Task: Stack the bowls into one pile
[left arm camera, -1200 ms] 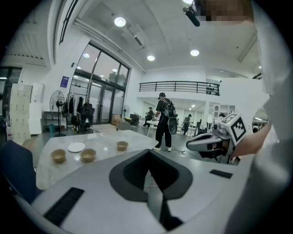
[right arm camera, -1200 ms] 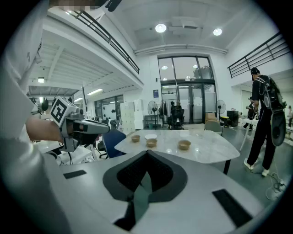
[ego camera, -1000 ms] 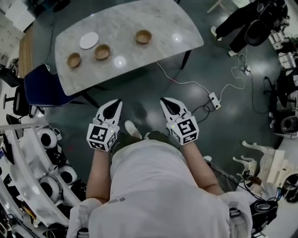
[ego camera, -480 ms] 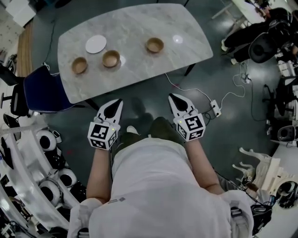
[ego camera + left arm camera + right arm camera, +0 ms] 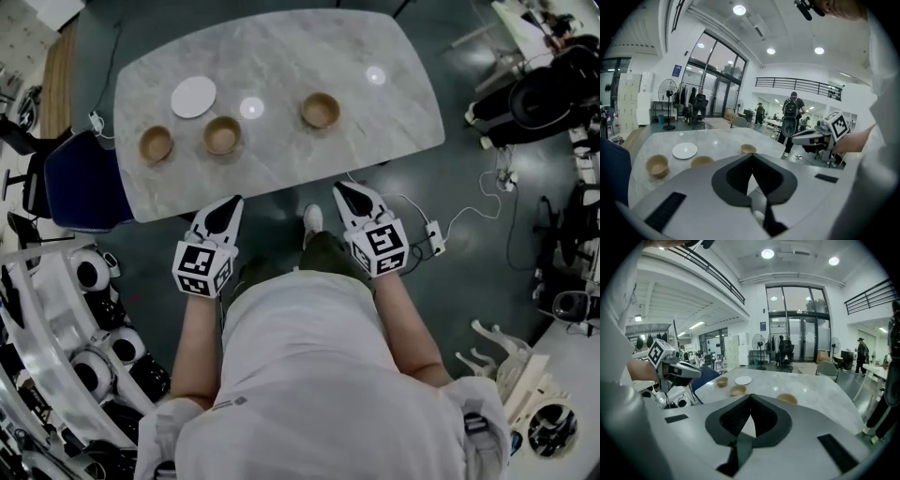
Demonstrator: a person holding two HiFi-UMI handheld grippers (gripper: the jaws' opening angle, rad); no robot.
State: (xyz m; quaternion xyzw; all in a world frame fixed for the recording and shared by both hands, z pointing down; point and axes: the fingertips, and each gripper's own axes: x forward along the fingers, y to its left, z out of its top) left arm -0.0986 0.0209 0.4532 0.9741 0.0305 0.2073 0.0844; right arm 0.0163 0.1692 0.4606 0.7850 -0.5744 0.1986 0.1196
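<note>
Both grippers have come forward since a second ago: the table edge was well ahead of my tips back then, now it sits just in front of them.

Closest in, the left gripper point(image 5: 231, 202) has its jaws pressed together with nothing between them, and the right gripper point(image 5: 343, 188) looks the same in its own view, tips meeting on empty air. Makes sense, since I'm only walking up and there's nothing in reach to pinch yet. I'm carrying them side by side, noses tipped a bit down toward the marble table point(image 5: 309, 56), so either one can go in first.

Past the edge, the bowls are still three separate bowls, nothing stacked. The middle bowl point(image 5: 221, 135) is pretty much straight ahead of the left gripper, and the left bowl point(image 5: 156, 143) is ahead of it and off to its left. The right bowl point(image 5: 320, 110) is ahead of the right gripper and a touch to its left, set apart from the other two. They all sit upright and, I think, empty, though they're small from here. With gaps between them, a jaw should slip over a rim easily.

Beyond the two left-hand bowls lies a white plate point(image 5: 193, 97), flat on the table and not part of the job.
</note>
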